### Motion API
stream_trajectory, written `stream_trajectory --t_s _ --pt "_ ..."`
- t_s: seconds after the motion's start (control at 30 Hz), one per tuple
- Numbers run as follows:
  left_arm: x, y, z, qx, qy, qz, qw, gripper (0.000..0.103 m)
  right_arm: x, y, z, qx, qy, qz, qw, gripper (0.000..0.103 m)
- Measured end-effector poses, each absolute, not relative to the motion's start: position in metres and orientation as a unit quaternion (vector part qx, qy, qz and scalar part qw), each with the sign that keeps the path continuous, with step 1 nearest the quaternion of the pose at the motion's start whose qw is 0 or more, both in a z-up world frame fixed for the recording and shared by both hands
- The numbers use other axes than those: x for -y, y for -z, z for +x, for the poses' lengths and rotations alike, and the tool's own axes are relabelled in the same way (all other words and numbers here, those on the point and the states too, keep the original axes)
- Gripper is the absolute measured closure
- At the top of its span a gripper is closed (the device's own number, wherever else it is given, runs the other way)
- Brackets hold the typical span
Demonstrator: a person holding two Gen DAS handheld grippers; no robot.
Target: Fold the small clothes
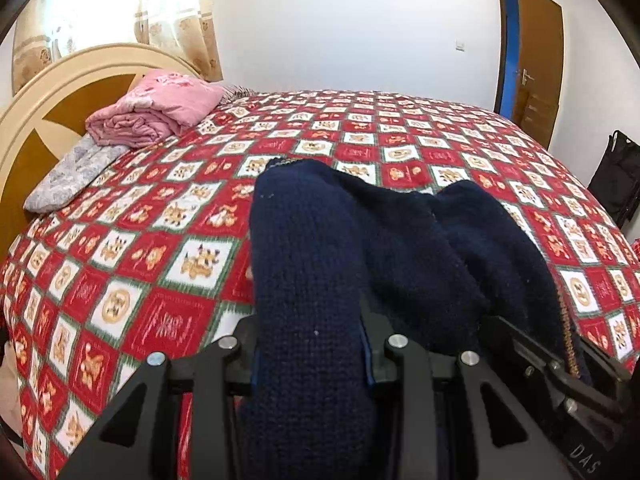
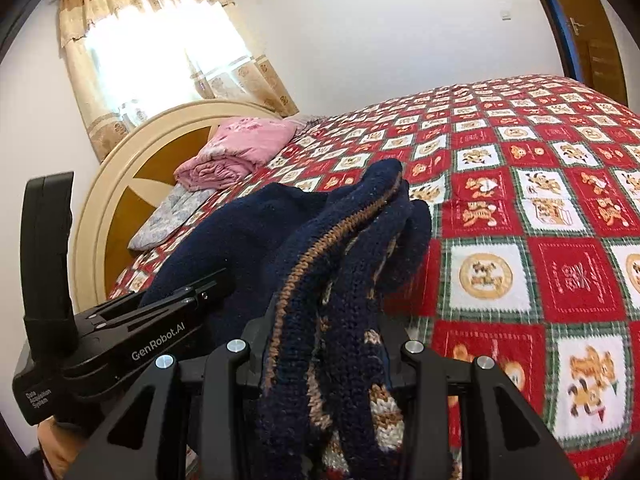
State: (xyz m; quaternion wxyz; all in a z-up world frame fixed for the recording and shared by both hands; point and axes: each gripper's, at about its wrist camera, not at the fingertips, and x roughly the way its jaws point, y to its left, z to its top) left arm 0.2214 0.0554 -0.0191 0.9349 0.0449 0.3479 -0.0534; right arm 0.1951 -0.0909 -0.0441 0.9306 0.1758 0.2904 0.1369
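Observation:
A navy knitted sweater (image 1: 320, 240) with a tan-edged trim (image 2: 320, 240) is bunched up over the red checked bedspread (image 1: 160, 240). My left gripper (image 1: 310, 328) is shut on a thick fold of it; the knit fills the gap and hides the fingertips. My right gripper (image 2: 324, 324) is shut on another bunch that shows tan and cream patterning. Each view also catches the other tool: the right gripper (image 1: 560, 364) at the lower right, the left gripper (image 2: 168, 308) at the lower left, both buried in the same sweater.
A folded pink quilt (image 1: 156, 108) and a pale floral pillow (image 1: 68, 180) lie by the cream and brown headboard (image 1: 48, 92). A curtained window (image 2: 160, 52) is behind it. A brown door (image 1: 536, 56) and a black bag (image 1: 616, 176) stand at the far right.

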Motion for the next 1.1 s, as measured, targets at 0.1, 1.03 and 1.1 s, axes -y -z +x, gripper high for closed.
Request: stream_trajectory --t_s 0.1,1.03,1.1 --pt "-0.051 0.028 0.239 -0.346 0.057 0.05 0.935 0.067 0.092 0.052 0.21 -0.291 -0.121 0.181 0.932 0.063" --pt "-0.115 0.088 0.215 -0.474 0.095 -0.107 0.869 0.017 0.128 0.107 0.182 -0.388 -0.138 0.206 0.888 0.044" --pt "-0.111 0.094 0.212 -0.471 0.08 -0.105 0.872 0.016 0.128 0.108 0.182 -0.396 -0.136 0.213 0.883 0.051"
